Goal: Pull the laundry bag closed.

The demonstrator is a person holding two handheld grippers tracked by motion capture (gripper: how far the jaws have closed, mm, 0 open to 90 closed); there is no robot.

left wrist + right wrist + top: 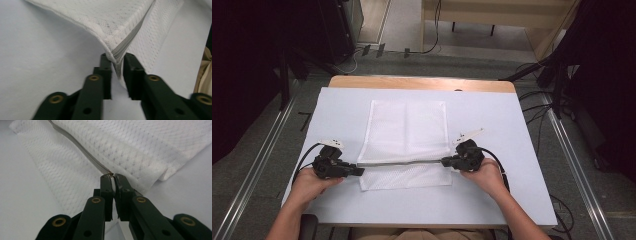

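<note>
High view: white mesh bag flat mid-table, grey zipper line stretched taut between left gripper and right gripper. Left gripper view: jaws nearly closed, pinching the bag's zipper-end corner, fabric lifted in a fold. Right gripper view: jaws clamped tight on the opposite zipper end, mesh weave crisp and dotted.

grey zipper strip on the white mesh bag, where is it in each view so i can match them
High view: the grey zipper strip runs across the mesh bag near its front, between the two hand-held grippers.
Left gripper view: it slants from upper right down to the jaw tips, centre.
Right gripper view: it slants from upper left down to the jaw tips, centre.
Shared landmark: the white table surface under the bag.
</note>
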